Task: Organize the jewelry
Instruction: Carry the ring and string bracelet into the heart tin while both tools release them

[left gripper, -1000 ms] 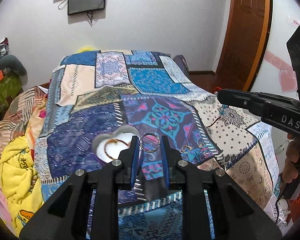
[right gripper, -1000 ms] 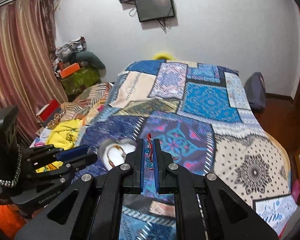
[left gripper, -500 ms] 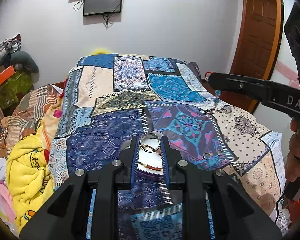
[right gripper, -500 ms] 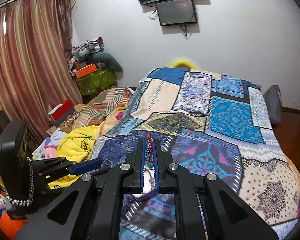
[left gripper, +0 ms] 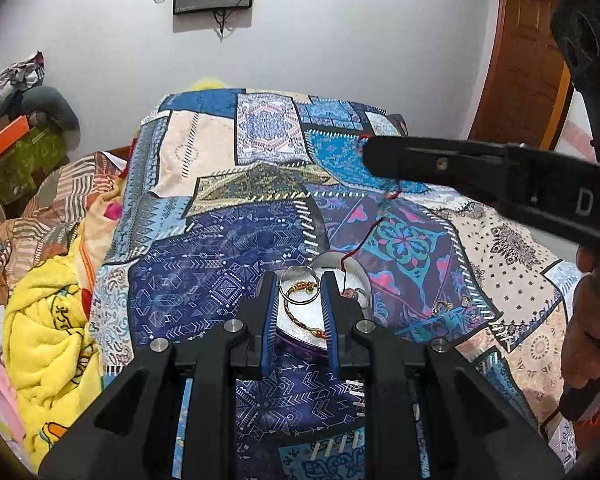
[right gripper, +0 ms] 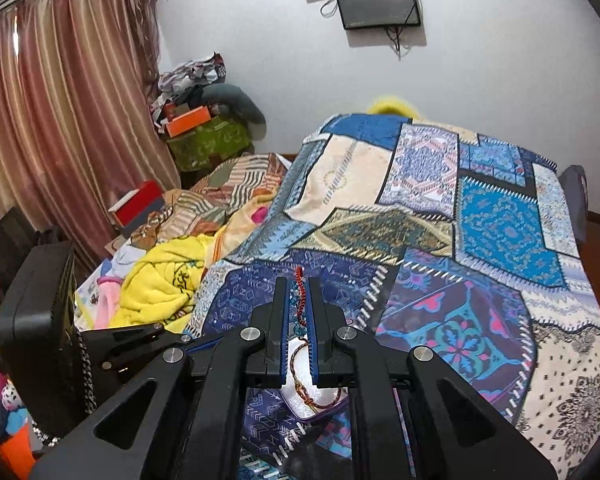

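Moving over the dish (left gripper: 350,268) at frame centre now: right gripper (right gripper: 299,300) pinches the red bracelet (right gripper: 299,296), left gripper (left gripper: 299,284) probably holds the silver ring (left gripper: 300,285), so drop-off's close.

Black fingers (left gripper: 269,304), blue pads, silver screws

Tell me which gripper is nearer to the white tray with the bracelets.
Left. The left gripper holds a silver ring just above the white tray; the right gripper is higher, holding a red thread bracelet dangling toward it.
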Demonstrator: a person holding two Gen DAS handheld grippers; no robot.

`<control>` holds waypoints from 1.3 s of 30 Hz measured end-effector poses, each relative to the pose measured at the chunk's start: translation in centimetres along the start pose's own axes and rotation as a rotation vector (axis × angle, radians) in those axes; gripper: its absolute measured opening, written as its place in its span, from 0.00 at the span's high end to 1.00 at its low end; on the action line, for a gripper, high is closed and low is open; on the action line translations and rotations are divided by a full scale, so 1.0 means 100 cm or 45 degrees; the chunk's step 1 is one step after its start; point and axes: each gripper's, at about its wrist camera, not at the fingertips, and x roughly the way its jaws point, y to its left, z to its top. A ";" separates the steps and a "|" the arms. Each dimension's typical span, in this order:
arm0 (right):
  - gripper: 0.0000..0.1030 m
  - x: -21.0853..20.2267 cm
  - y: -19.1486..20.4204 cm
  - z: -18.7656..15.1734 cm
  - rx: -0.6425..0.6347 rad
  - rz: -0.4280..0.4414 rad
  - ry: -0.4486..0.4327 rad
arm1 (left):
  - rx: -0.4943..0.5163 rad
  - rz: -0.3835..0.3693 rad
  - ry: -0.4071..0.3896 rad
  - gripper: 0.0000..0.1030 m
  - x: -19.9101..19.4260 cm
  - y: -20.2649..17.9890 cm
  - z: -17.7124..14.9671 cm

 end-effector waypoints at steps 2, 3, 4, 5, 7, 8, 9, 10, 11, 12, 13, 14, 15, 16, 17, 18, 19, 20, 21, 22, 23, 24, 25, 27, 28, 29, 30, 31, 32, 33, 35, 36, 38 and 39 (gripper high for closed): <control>0.94 0.007 -0.002 -0.002 0.008 0.005 0.020 | 0.001 -0.006 0.011 0.80 0.006 0.001 -0.001; 0.93 0.010 -0.003 -0.004 0.013 0.006 0.030 | 0.002 -0.009 0.017 0.80 0.009 0.001 -0.002; 0.93 0.014 -0.005 -0.005 0.020 0.004 0.042 | 0.004 -0.009 0.022 0.80 0.012 0.001 -0.002; 0.93 0.017 -0.006 -0.006 0.027 0.005 0.053 | 0.004 -0.011 0.027 0.80 0.014 0.002 -0.003; 0.93 0.024 -0.009 -0.009 0.042 0.010 0.077 | 0.001 -0.017 0.046 0.80 0.021 0.003 -0.004; 0.93 0.026 -0.011 -0.010 0.048 0.013 0.088 | -0.001 -0.022 0.058 0.80 0.025 0.004 -0.005; 0.93 0.029 -0.012 -0.011 0.052 0.015 0.097 | -0.004 -0.030 0.072 0.80 0.029 0.005 -0.006; 0.93 0.031 -0.012 -0.012 0.054 0.015 0.106 | -0.006 -0.038 0.084 0.80 0.033 0.005 -0.006; 0.93 0.034 -0.013 -0.013 0.054 0.016 0.117 | -0.007 -0.043 0.093 0.80 0.035 0.005 -0.007; 0.93 0.036 -0.013 -0.014 0.053 0.019 0.126 | -0.005 -0.046 0.100 0.80 0.038 0.005 -0.008; 0.93 0.037 -0.013 -0.015 0.053 0.021 0.132 | -0.001 -0.047 0.107 0.80 0.040 0.005 -0.009; 0.93 0.039 -0.013 -0.016 0.052 0.023 0.136 | 0.002 -0.048 0.111 0.80 0.042 0.004 -0.010; 0.93 0.039 -0.013 -0.016 0.051 0.024 0.138 | 0.003 -0.050 0.116 0.80 0.043 0.004 -0.011; 0.93 0.039 -0.013 -0.017 0.052 0.027 0.139 | 0.003 -0.049 0.121 0.80 0.045 0.004 -0.012; 0.93 0.038 -0.014 -0.018 0.056 0.030 0.135 | 0.001 -0.047 0.123 0.80 0.045 0.004 -0.012; 0.93 0.036 -0.014 -0.018 0.060 0.033 0.129 | -0.002 -0.045 0.125 0.80 0.046 0.005 -0.012; 0.93 0.035 -0.013 -0.018 0.060 0.038 0.127 | -0.005 -0.042 0.124 0.80 0.046 0.005 -0.013; 0.93 0.035 -0.013 -0.019 0.057 0.041 0.127 | -0.006 -0.041 0.122 0.80 0.046 0.005 -0.012; 0.93 0.034 -0.013 -0.019 0.054 0.042 0.126 | -0.007 -0.041 0.123 0.80 0.046 0.005 -0.012; 0.93 0.033 -0.013 -0.019 0.049 0.040 0.126 | -0.007 -0.042 0.124 0.80 0.046 0.005 -0.012; 0.93 0.033 -0.012 -0.020 0.042 0.036 0.128 | -0.008 -0.040 0.125 0.80 0.045 0.005 -0.011; 0.93 0.032 -0.011 -0.020 0.037 0.033 0.132 | -0.009 -0.037 0.126 0.80 0.045 0.005 -0.011; 0.93 0.032 -0.011 -0.020 0.035 0.035 0.136 | -0.009 -0.035 0.127 0.80 0.045 0.005 -0.011; 0.90 0.029 -0.010 -0.019 0.034 0.040 0.141 | -0.011 -0.027 0.130 0.79 0.044 0.005 -0.011; 0.86 0.028 -0.010 -0.019 0.034 0.036 0.141 | -0.013 -0.025 0.130 0.78 0.044 0.006 -0.011; 0.83 0.025 -0.010 -0.019 0.033 0.028 0.136 | -0.015 -0.022 0.130 0.77 0.043 0.006 -0.011; 0.77 0.023 -0.010 -0.019 0.030 0.019 0.129 | -0.016 -0.018 0.130 0.75 0.041 0.005 -0.011; 0.71 0.021 -0.010 -0.019 0.029 0.013 0.124 | -0.019 -0.013 0.128 0.73 0.039 0.005 -0.011; 0.68 0.018 -0.010 -0.019 0.028 0.004 0.115 | -0.019 -0.010 0.126 0.72 0.038 0.006 -0.010; 0.64 0.016 -0.010 -0.019 0.028 0.000 0.110 | -0.019 -0.006 0.123 0.70 0.036 0.006 -0.010; 0.63 0.009 -0.011 -0.019 0.024 -0.022 0.096 | -0.016 0.003 0.118 0.69 0.032 0.006 -0.010; 0.63 0.006 -0.011 -0.019 0.021 -0.031 0.090 | -0.015 0.007 0.116 0.68 0.030 0.005 -0.009; 0.63 0.000 -0.011 -0.018 0.018 -0.045 0.079 | -0.015 0.013 0.111 0.68 0.025 0.005 -0.008; 0.63 -0.006 -0.012 -0.018 0.020 -0.054 0.068 | -0.015 0.017 0.107 0.67 0.022 0.004 -0.007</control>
